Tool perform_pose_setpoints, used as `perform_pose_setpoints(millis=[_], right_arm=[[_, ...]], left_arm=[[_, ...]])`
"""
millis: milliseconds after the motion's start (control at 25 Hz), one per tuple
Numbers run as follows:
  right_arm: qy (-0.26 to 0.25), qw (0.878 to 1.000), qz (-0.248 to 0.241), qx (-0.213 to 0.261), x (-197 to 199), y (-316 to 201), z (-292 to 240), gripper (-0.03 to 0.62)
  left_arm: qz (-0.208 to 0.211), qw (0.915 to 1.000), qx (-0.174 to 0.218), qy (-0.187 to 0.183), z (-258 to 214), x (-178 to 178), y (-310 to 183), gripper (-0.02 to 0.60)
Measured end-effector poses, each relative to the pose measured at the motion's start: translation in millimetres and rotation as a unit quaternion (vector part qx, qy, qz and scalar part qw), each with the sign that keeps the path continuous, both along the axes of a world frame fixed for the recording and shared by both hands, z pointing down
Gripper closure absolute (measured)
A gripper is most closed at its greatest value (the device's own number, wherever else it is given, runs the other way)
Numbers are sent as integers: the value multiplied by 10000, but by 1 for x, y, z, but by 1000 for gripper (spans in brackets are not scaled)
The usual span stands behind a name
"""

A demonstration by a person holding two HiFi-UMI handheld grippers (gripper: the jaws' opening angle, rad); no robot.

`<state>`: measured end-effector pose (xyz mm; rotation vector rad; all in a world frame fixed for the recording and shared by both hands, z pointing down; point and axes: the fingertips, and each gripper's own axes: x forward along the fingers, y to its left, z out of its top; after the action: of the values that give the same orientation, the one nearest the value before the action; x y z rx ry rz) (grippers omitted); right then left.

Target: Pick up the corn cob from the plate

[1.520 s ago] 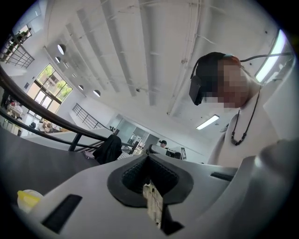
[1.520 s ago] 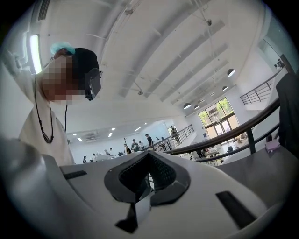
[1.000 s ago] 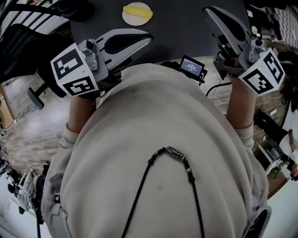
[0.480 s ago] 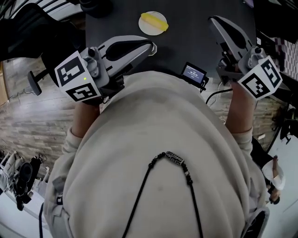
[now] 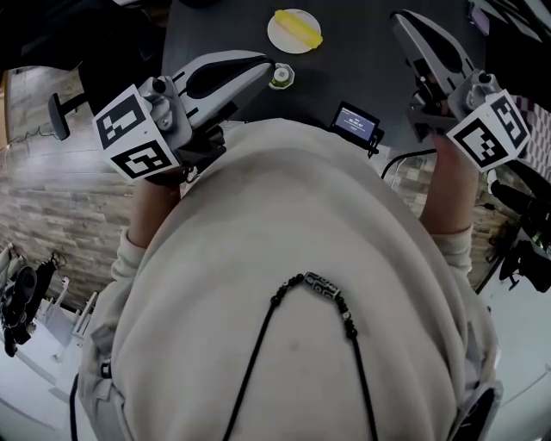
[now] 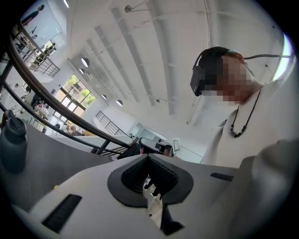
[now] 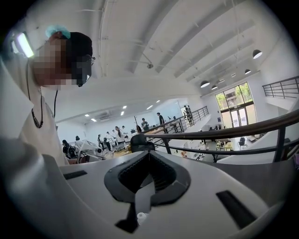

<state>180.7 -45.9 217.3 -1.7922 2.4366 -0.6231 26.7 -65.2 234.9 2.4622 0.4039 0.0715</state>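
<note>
A yellow corn cob (image 5: 299, 27) lies on a small white plate (image 5: 280, 36) at the far side of the dark table (image 5: 362, 60) in the head view. My left gripper (image 5: 269, 67) is held near the table's front edge, short of the plate, jaws shut and empty. My right gripper (image 5: 399, 19) is raised at the right, well to the right of the plate, also shut with nothing in it. The left gripper (image 6: 148, 158) and the right gripper (image 7: 149, 153) in their own views face the ceiling and the person; neither view shows the corn.
A small round cup (image 5: 281, 76) stands on the table just beside the left jaws' tip. A small screen device (image 5: 355, 122) with a cable hangs at the table's front edge. The person's pale sweater (image 5: 293, 284) fills the lower head view. A dark bottle (image 6: 13, 144) shows at left.
The plate with the corn has slid right in the head view. The small cup has come into view next to the left gripper's tip. Both grippers stay shut.
</note>
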Motion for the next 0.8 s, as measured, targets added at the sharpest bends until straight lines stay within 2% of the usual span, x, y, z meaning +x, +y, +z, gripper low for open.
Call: perform_pose_setpoints(millis=[280, 800], right_arm=[[-28, 9997, -219, -145, -5, -6, 9, 577], [-71, 9973, -607, -397, -9, -31, 42, 577]], left_arm=[[-252, 9996, 38, 110, -7, -8, 8, 580], [-794, 9967, -114, -101, 7, -26, 8, 580]])
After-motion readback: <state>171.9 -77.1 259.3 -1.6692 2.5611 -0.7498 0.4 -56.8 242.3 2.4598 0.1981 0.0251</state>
